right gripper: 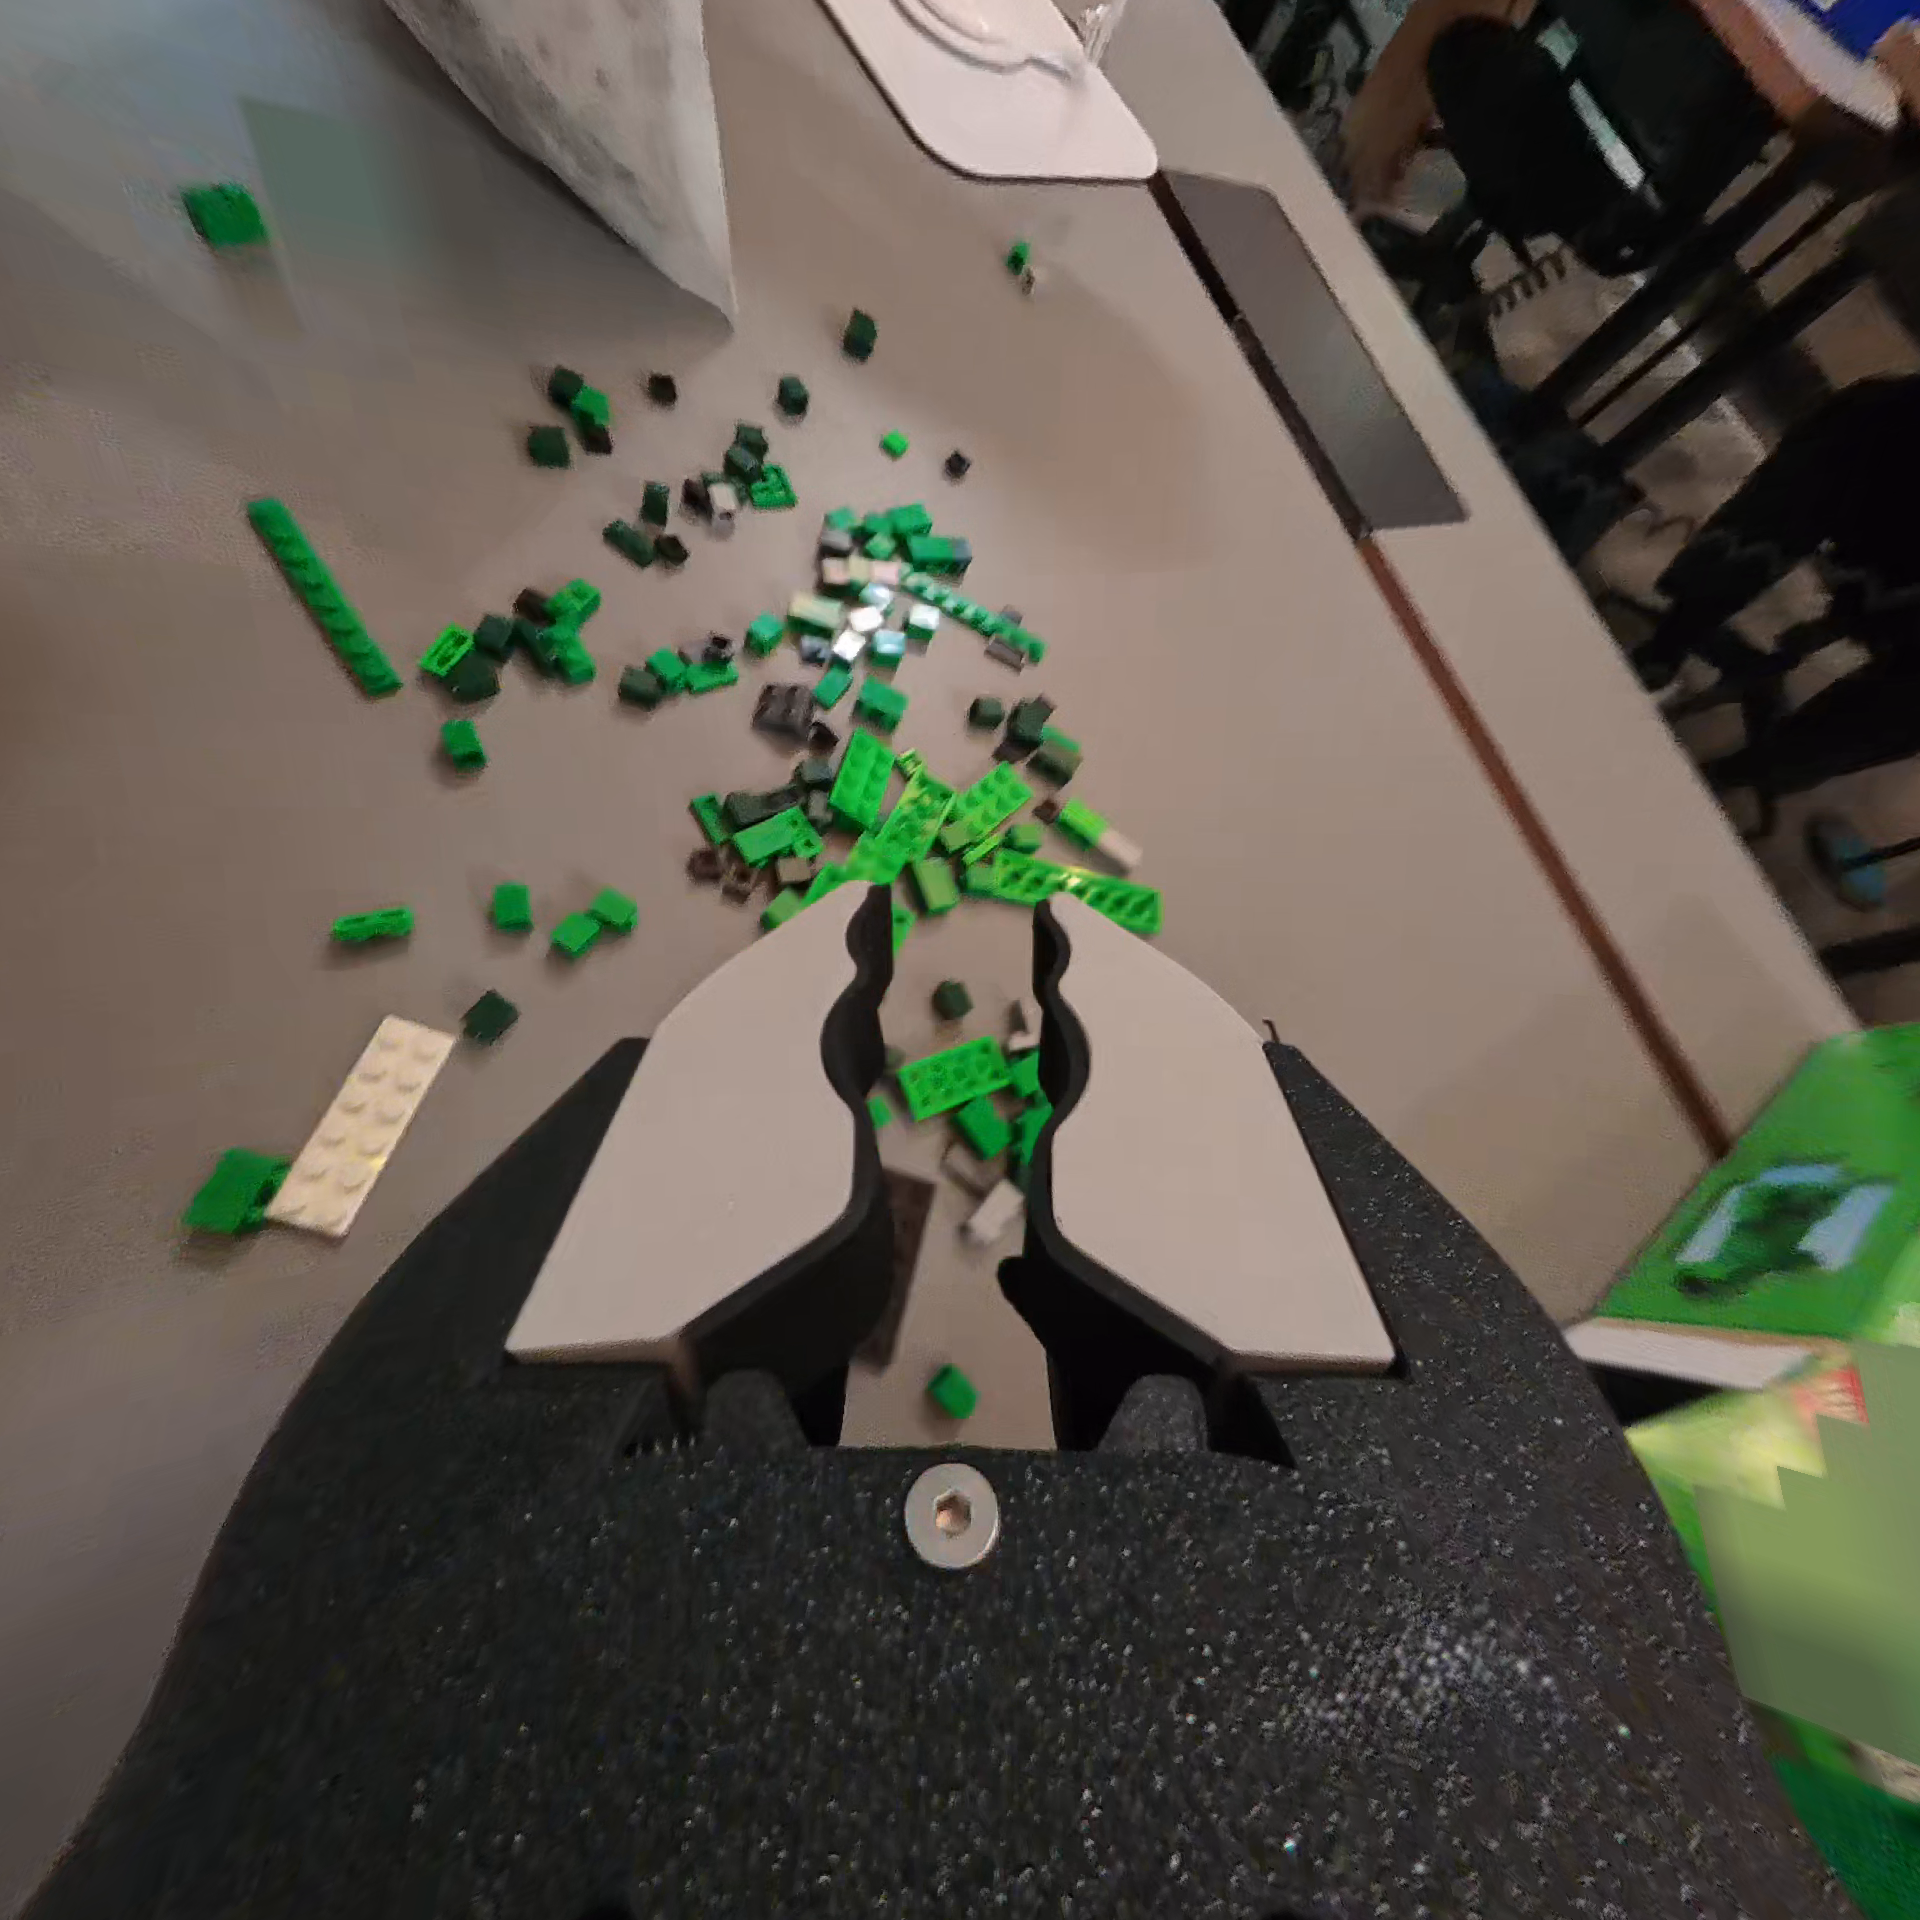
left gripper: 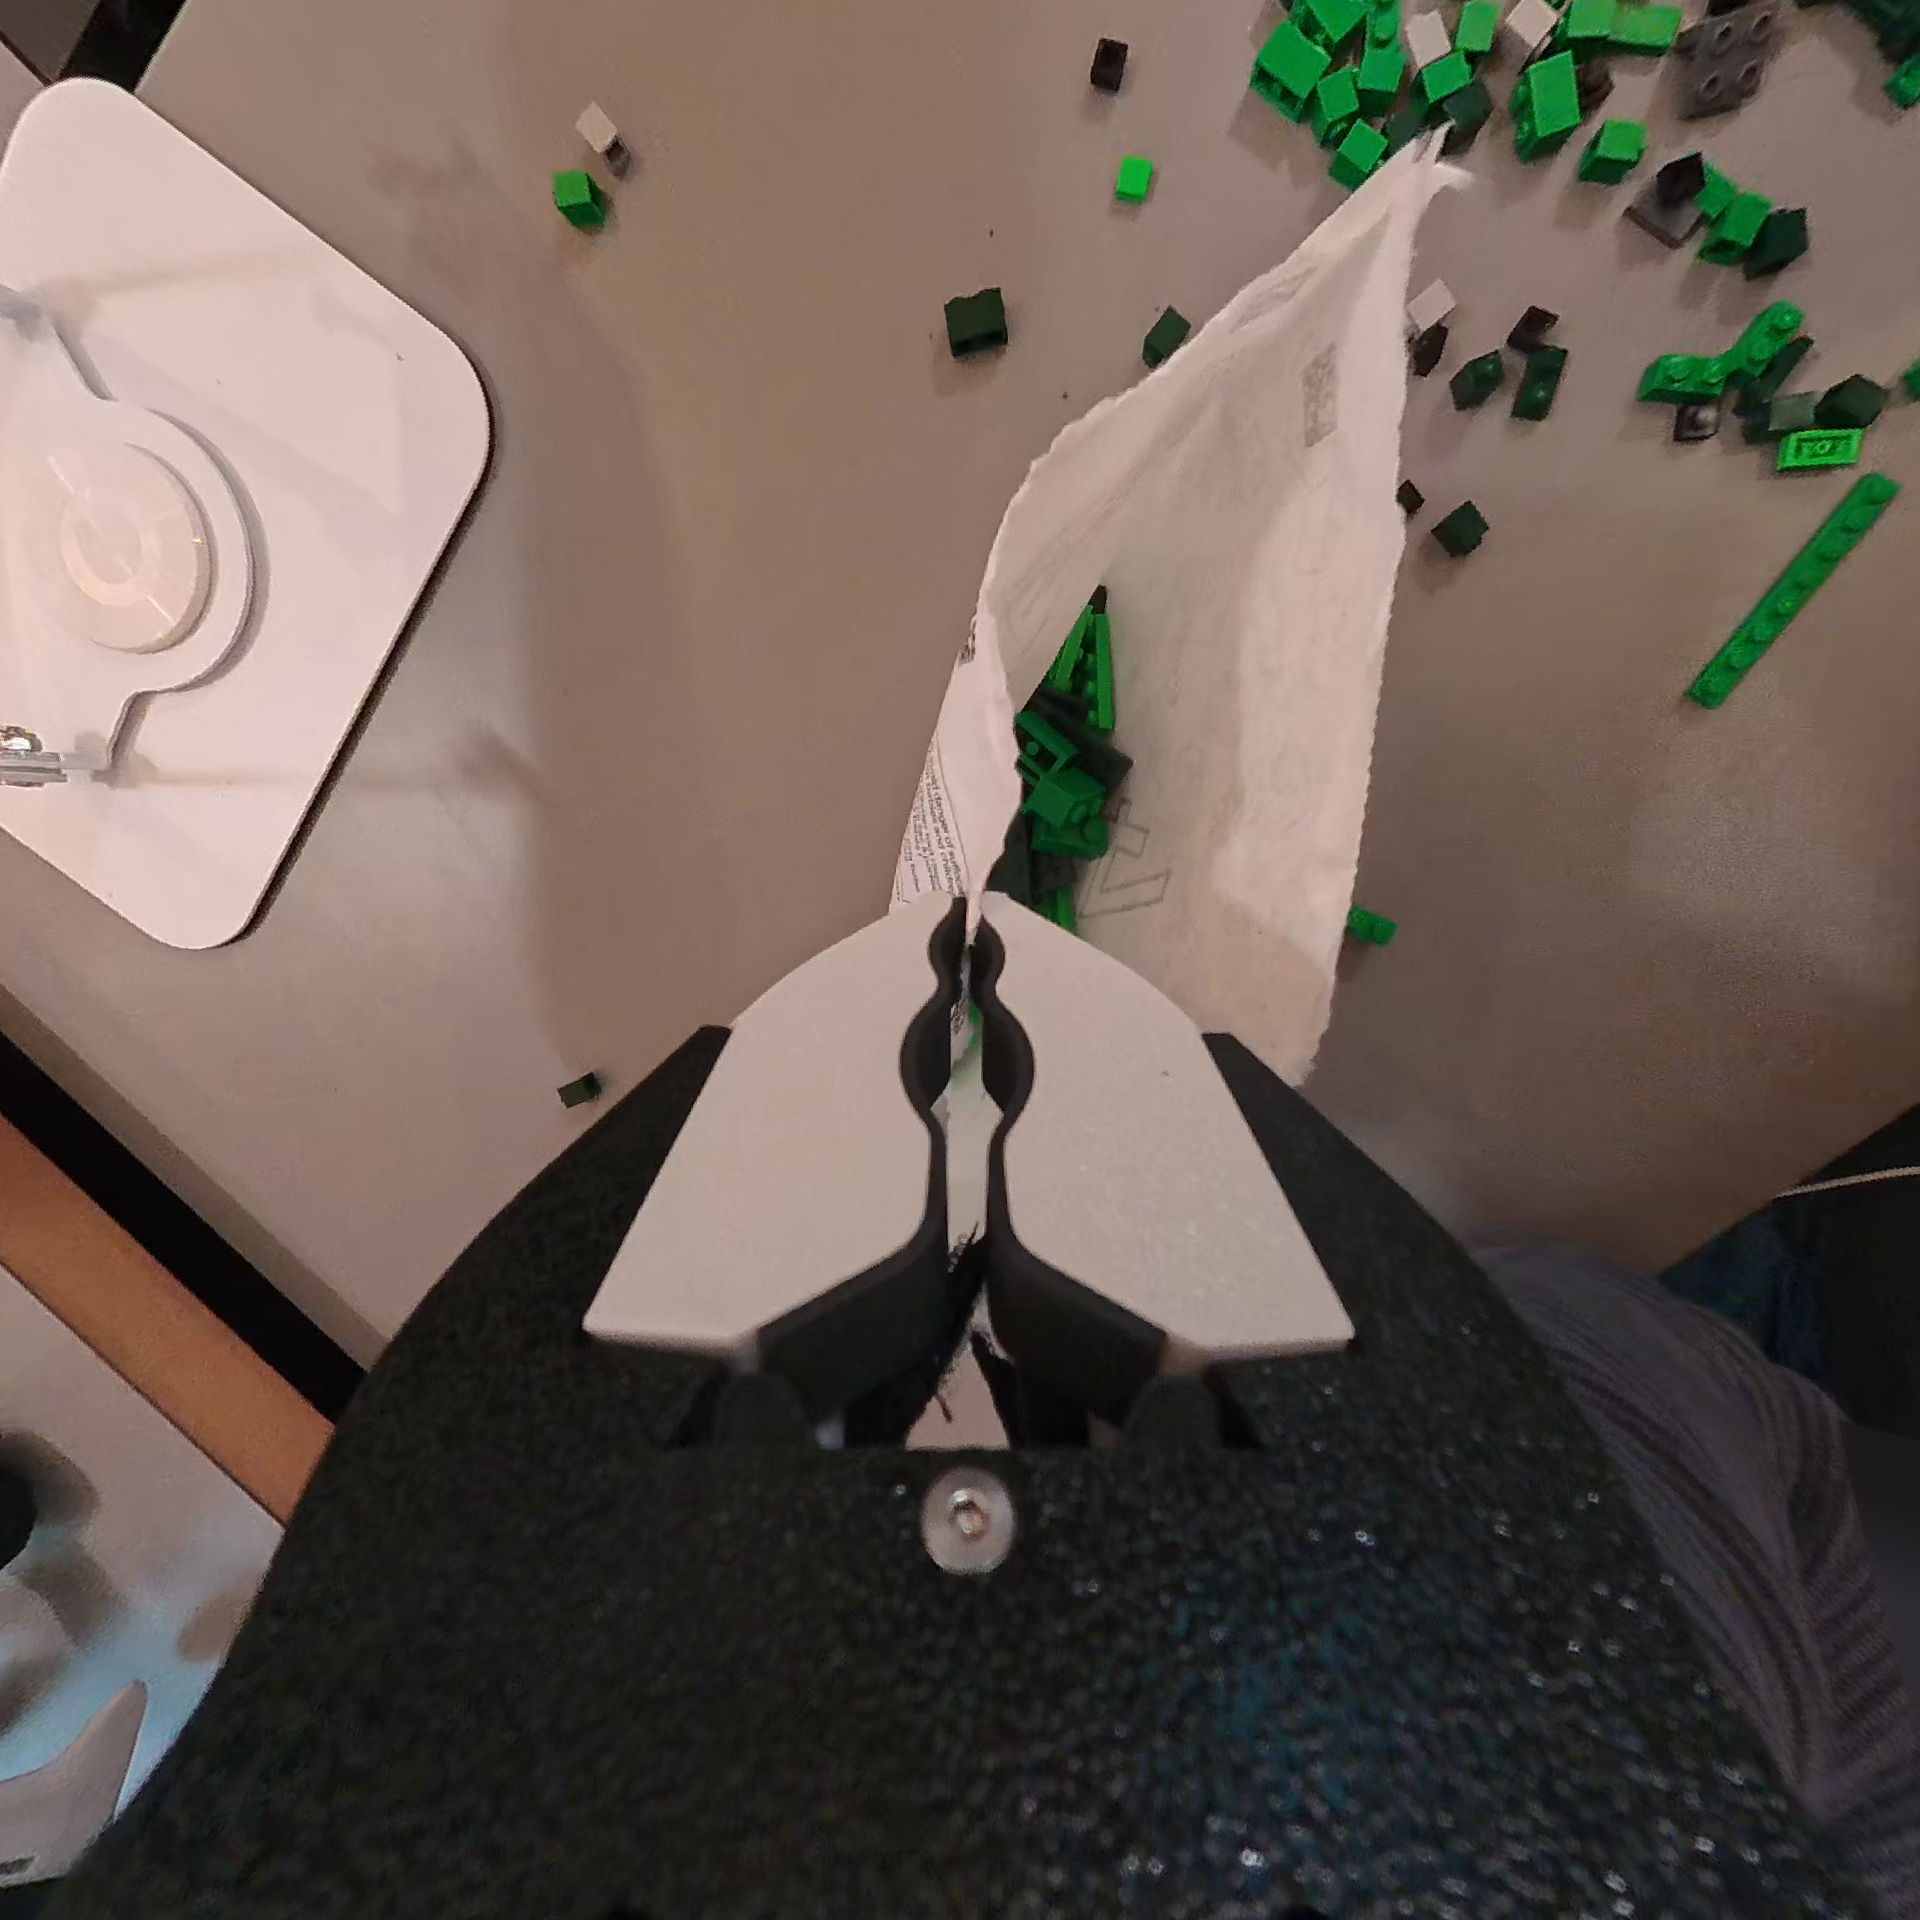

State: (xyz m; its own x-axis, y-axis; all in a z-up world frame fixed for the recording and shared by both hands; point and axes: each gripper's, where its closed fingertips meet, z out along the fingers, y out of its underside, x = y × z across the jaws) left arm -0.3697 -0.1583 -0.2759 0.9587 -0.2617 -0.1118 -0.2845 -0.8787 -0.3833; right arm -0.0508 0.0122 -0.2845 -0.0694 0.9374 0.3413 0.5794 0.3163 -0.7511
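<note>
Left claw (left gripper: 975, 925) clamped on torn paper bag (left gripper: 1226, 623), green bricks (left gripper: 1065, 758) inside; right claw (right gripper: 961, 914) spread, empty, above scattered bricks (right gripper: 862, 748) mid-frame on tabletop (right gripper: 208, 790).

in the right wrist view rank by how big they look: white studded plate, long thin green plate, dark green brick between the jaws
1. white studded plate
2. long thin green plate: longer but far narrower, and farther off, so unsure
3. dark green brick: plainly smallest

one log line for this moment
left tongs: shut on white paper bag | right tongs: open above scattered green plastic bricks | grey table
</note>
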